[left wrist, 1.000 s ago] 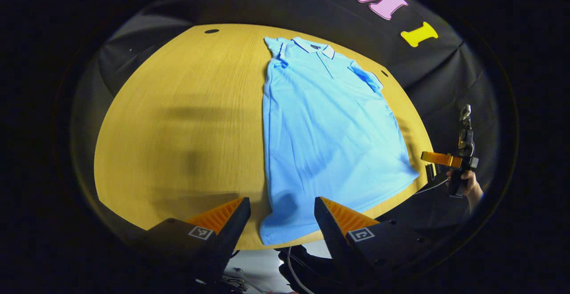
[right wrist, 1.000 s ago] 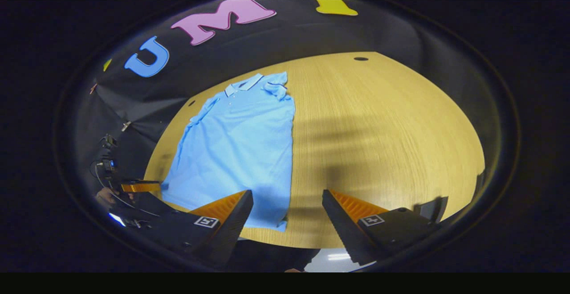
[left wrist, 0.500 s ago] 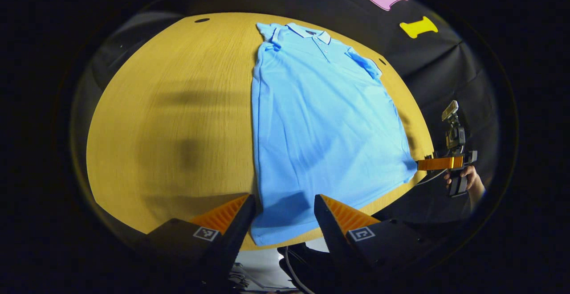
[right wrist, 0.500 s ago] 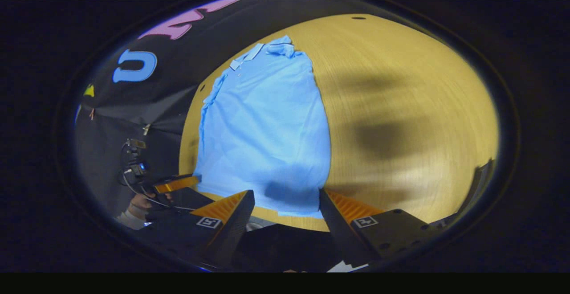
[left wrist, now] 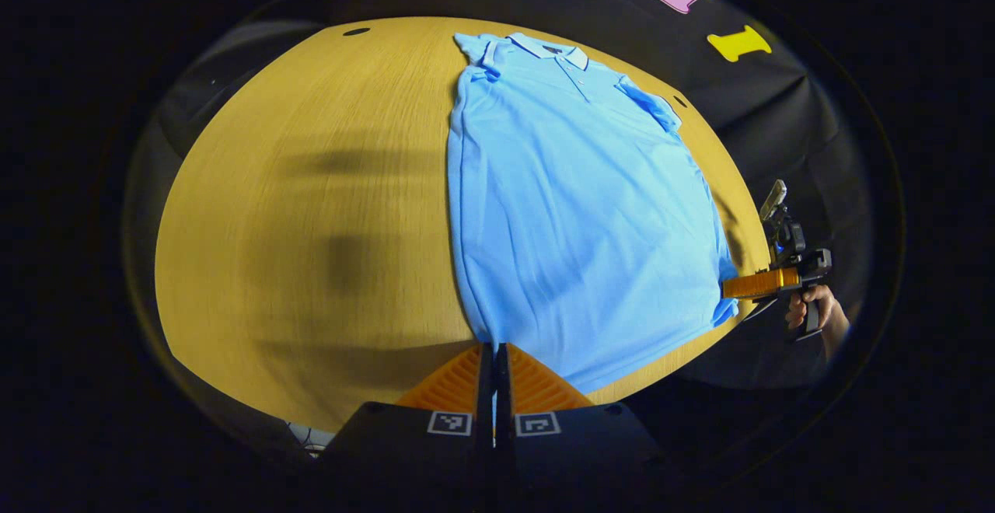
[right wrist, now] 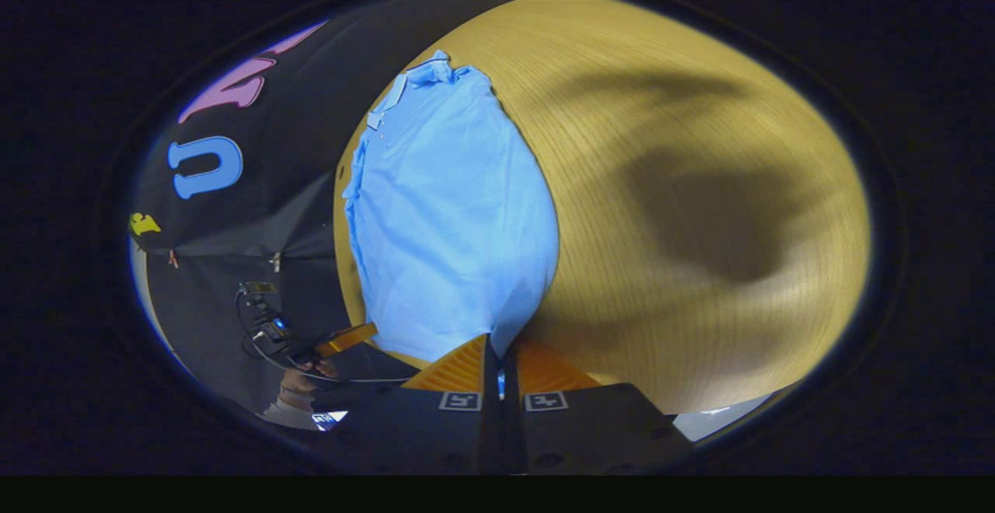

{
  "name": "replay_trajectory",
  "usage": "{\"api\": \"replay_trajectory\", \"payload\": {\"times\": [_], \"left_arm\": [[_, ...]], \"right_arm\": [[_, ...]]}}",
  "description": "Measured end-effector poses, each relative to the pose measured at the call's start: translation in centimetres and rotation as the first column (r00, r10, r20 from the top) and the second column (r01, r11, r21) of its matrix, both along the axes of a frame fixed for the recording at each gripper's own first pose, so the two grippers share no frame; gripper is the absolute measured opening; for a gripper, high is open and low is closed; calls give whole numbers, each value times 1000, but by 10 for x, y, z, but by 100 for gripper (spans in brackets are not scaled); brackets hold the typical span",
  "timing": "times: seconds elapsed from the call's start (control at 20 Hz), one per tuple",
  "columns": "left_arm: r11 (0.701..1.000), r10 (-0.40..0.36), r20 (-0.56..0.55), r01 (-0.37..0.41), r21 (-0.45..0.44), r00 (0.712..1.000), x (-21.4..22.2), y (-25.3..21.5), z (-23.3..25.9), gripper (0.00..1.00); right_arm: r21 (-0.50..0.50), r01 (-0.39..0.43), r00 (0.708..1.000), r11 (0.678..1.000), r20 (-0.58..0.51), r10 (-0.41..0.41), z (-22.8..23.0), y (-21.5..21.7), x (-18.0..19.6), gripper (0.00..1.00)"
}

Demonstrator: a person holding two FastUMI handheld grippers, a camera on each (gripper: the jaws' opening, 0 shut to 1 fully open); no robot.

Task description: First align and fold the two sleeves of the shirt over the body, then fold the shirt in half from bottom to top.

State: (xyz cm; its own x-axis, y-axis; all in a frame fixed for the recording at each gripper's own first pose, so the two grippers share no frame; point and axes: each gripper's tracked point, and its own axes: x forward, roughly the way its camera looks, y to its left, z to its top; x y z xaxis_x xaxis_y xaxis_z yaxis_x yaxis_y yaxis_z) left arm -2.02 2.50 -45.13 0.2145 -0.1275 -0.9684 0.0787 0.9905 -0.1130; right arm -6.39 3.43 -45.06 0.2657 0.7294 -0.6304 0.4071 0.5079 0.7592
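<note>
A light blue polo shirt (left wrist: 575,202) lies flat on the wooden table (left wrist: 311,186), collar (left wrist: 548,50) at the far end and both short sleeves tucked in over the body. My left gripper (left wrist: 493,348) is shut on the shirt's near hem corner. In the left gripper view, my right gripper (left wrist: 734,287) meets the hem's other corner at the right. In the right gripper view, the right gripper (right wrist: 500,342) is shut on that corner of the shirt (right wrist: 451,218), and the left gripper (right wrist: 365,330) shows at the lower left.
The near edge of the table (right wrist: 661,186) runs just under both grippers. Small dark holes (left wrist: 356,31) (left wrist: 680,100) sit at the table's far side. A hand (left wrist: 812,312) holds the right gripper off the table's right edge. Bare wood spreads left of the shirt.
Both grippers went from open to shut, each moving down onto a bottom hem corner of the shirt. The shirt itself has stayed flat.
</note>
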Motion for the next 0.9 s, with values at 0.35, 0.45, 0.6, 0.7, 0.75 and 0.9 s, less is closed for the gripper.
{"api": "replay_trajectory", "payload": {"times": [0.35, 0.45, 0.6, 0.7, 0.75, 0.9], "left_arm": [[998, -57, 46, 58, -10, 997, 6, -3, 6, 6], [998, -61, 79, 63, -24, 995, 18, -6, 15, 6], [995, -85, 163, 93, -42, 983, 42, -15, 35, 6], [992, -101, 220, 116, -53, 970, 60, -23, 49, 6], [990, -106, 249, 126, -64, 963, 69, -28, 56, 6], [987, -108, 327, 141, -77, 939, 105, -35, 80, 6]], "right_arm": [[31, -25, 994, 999, 109, 22, 21, 3, 7, 5], [48, -39, 985, 998, 171, 30, 36, 6, 17, 6], [112, -53, 961, 992, 277, 20, 72, 16, 34, 5], [153, -40, 945, 987, 328, -12, 92, 20, 50, 5], [165, -41, 936, 985, 352, -20, 100, 22, 58, 5], [174, -48, 907, 984, 419, -30, 122, 21, 87, 5]]}}
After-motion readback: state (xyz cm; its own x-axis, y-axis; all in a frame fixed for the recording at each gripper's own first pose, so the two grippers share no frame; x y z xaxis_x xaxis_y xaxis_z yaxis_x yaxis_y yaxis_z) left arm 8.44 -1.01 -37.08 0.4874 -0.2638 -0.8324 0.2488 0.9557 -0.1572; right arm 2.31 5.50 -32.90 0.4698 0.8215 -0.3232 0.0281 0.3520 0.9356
